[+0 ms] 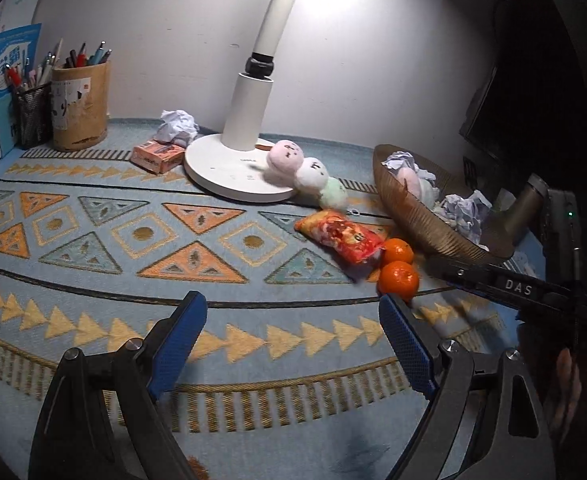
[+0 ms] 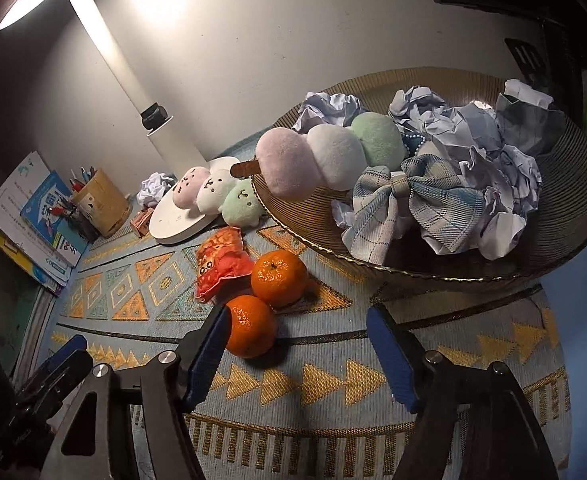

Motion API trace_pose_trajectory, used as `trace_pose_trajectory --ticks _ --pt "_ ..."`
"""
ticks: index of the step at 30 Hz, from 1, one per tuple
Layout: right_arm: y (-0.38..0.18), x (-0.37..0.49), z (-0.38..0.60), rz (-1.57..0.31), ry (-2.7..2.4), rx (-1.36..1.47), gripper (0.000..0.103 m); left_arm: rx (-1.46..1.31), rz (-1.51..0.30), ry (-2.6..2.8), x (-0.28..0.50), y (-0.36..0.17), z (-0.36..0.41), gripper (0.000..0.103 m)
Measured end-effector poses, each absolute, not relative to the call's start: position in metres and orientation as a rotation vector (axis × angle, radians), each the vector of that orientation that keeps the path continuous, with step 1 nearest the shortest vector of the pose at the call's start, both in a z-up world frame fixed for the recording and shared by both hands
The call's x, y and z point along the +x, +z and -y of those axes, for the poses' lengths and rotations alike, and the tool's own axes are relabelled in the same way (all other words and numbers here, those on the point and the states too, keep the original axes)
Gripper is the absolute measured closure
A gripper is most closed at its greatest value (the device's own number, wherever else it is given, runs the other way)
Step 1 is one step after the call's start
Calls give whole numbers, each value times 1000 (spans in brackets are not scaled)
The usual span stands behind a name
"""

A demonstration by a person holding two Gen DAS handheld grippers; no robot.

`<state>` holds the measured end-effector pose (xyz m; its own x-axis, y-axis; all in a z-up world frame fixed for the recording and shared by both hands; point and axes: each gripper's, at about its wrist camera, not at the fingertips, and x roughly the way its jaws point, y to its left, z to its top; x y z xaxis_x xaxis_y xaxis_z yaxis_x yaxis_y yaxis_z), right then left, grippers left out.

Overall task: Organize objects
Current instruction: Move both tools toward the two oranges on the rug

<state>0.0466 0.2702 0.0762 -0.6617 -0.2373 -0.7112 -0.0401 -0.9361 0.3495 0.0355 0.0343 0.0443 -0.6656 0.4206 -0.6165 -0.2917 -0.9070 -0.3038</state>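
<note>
Both claws spread, holding nothing: left claw (image 1: 293,320), right claw (image 2: 297,340). Two oranges (image 2: 279,284) sit beside the basket (image 2: 565,216); crumpled paper (image 2: 473,136) half-buries a plush skewer (image 2: 325,160) inside. Basket's far rim is cut off.

Right gripper (image 2: 295,354) fingers (image 2: 207,350) spread; 2 oranges (image 2: 279,283) beside basket (image 2: 565,216).

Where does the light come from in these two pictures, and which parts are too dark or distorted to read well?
Left wrist view: the desk lamp glares on the wall, the right edge is black, and the patterned mat curves from fisheye. Right wrist view: the lamp head flares top left, and the basket shades the mat below.
</note>
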Motion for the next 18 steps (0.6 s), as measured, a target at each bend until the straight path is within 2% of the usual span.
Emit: trace_pose_trajectory --ticks 2,6,10,16,18 --pt "71 39 -272 559 -2694 1264 40 -1014 205 2496 30 44 -62 17" --pt "68 25 -276 624 -2650 1270 42 -1053 44 2420 18 36 -108 24" --pt "64 10 -280 691 -2590 1289 42 -1108 8 2358 5 26 -129 25" --pt "62 0 -273 619 -2593 1319 44 -1140 2 2331 -11 22 -141 28" --pt "62 -1 -272 600 -2591 1320 44 -1156 -17 2313 -12 18 -145 40"
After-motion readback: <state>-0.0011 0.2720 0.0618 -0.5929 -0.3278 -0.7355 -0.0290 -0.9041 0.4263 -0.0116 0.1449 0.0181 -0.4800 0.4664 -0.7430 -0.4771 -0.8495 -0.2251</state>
